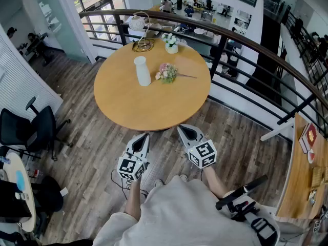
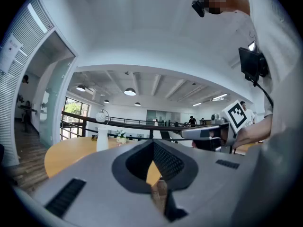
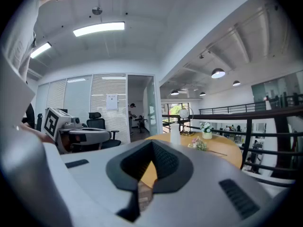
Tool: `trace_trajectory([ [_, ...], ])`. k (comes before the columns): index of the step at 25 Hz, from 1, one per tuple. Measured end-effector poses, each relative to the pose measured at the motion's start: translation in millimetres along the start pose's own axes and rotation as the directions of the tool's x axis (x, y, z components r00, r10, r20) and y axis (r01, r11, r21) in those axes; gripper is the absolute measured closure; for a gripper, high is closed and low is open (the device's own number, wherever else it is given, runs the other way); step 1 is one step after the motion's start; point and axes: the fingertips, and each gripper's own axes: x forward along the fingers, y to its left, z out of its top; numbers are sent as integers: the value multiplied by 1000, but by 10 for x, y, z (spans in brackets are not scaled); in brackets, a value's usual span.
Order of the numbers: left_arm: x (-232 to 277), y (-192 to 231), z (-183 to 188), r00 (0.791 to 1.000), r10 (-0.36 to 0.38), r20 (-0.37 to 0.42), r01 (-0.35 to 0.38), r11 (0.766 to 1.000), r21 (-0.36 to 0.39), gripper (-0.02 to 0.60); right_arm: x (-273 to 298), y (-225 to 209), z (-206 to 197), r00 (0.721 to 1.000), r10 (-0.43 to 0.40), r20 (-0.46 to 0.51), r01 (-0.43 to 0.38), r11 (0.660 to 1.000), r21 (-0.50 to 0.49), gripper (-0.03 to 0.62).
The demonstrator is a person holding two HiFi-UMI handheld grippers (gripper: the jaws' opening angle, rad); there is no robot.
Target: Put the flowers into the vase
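A white vase [image 1: 142,70] stands upright on the round wooden table [image 1: 148,106]. Just right of it lies a bunch of pink and white flowers [image 1: 167,73], stem pointing right. Both grippers hover over the floor short of the table's near edge, level and well away from vase and flowers. My left gripper [image 1: 143,137] and my right gripper [image 1: 185,131] are both shut and hold nothing. The right gripper view shows the vase [image 3: 175,134] and flowers [image 3: 197,144] far ahead. In the left gripper view the vase [image 2: 102,140] is distant at the left.
A small pot of white flowers [image 1: 170,43] and a wire-framed lamp [image 1: 141,35] sit at the table's far edge. A dark railing [image 1: 241,40] curves behind the table. A black office chair [image 1: 36,127] stands at the left, and another wooden table [image 1: 302,188] at the right.
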Motion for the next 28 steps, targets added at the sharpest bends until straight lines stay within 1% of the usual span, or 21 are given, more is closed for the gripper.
trace_trajectory([
  [13,-40,-64,-20,1000,-2,7,2,1000,-8,575,18,71,-7,1000,17,7,-17,1000,-3,586],
  [24,-66,-131,-72,1000,1,-1,-1,1000,-23,575,-52,85,-80,1000,19,-11,-19,1000,-1,586],
  [28,-21,-207,-60,1000,-2,0,2,1000,-23,575,-136,33,-85,1000,30,0,-30,999,31,585],
])
